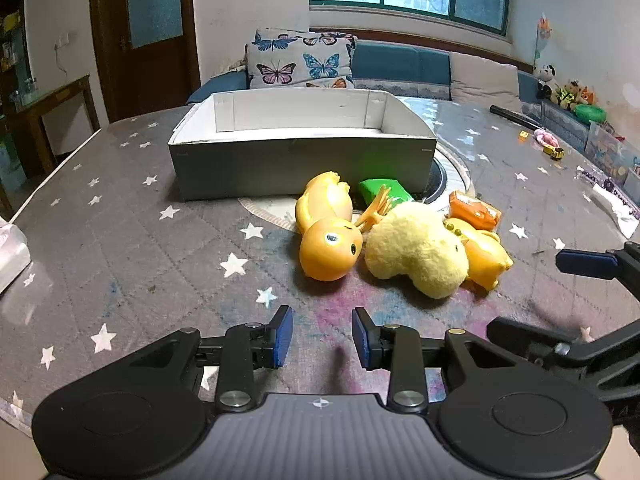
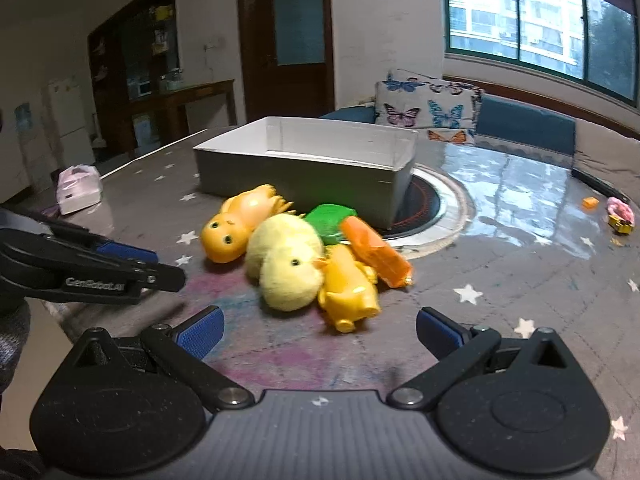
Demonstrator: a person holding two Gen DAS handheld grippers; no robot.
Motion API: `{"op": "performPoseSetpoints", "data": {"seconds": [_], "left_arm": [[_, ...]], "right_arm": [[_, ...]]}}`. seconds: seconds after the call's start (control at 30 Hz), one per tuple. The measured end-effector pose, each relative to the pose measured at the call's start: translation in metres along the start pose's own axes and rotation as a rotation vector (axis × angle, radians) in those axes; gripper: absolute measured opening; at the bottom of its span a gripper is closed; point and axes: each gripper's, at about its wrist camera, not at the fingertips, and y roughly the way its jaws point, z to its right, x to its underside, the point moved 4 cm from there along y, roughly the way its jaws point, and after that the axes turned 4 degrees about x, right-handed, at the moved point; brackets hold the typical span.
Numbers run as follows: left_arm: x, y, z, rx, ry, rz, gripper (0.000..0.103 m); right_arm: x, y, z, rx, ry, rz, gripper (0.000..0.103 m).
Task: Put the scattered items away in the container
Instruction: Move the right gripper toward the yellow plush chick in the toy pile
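A white open box [image 1: 300,160] [image 2: 304,172] stands on the star-patterned table. In front of it lies a cluster of toys: an orange rubber duck [image 1: 326,232] [image 2: 236,226], a yellow plush chick [image 1: 420,254] [image 2: 288,268], a small yellow plastic toy [image 1: 486,256] [image 2: 348,288], a green packet [image 1: 380,190] [image 2: 330,222] and an orange packet [image 1: 474,210] [image 2: 376,254]. My left gripper [image 1: 322,338] is partly open and empty, short of the duck. My right gripper [image 2: 318,330] is wide open and empty, just before the plastic toy.
A round inset burner [image 2: 432,204] sits by the box's right corner. A pink-white bag [image 2: 78,188] lies at the table's left edge. Small toys [image 2: 618,216] and a black tube [image 1: 516,118] lie far right. A sofa with a butterfly pillow [image 1: 298,62] is behind.
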Motion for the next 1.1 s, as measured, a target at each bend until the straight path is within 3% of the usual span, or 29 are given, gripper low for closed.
{"op": "performPoseSetpoints", "data": {"seconds": [0.13, 0.23, 0.3, 0.5, 1.1], "left_arm": [[0.001, -0.002, 0.001, 0.007, -0.009, -0.002, 0.036], [0.002, 0.004, 0.002, -0.007, -0.006, -0.036, 0.036], [0.002, 0.003, -0.002, 0.001, -0.022, -0.037, 0.036], [0.002, 0.006, -0.005, -0.014, -0.025, -0.055, 0.036], [0.001, 0.011, -0.008, -0.004, -0.046, -0.079, 0.036]], "right_arm": [[0.004, 0.002, -0.007, -0.005, 0.008, -0.015, 0.103], [0.008, 0.011, -0.036, -0.015, -0.045, -0.035, 0.103], [0.005, 0.013, -0.034, -0.072, -0.029, -0.053, 0.103], [0.005, 0.018, -0.041, -0.111, -0.060, -0.075, 0.103], [-0.002, 0.024, -0.046, -0.131, -0.086, -0.067, 0.102]]}}
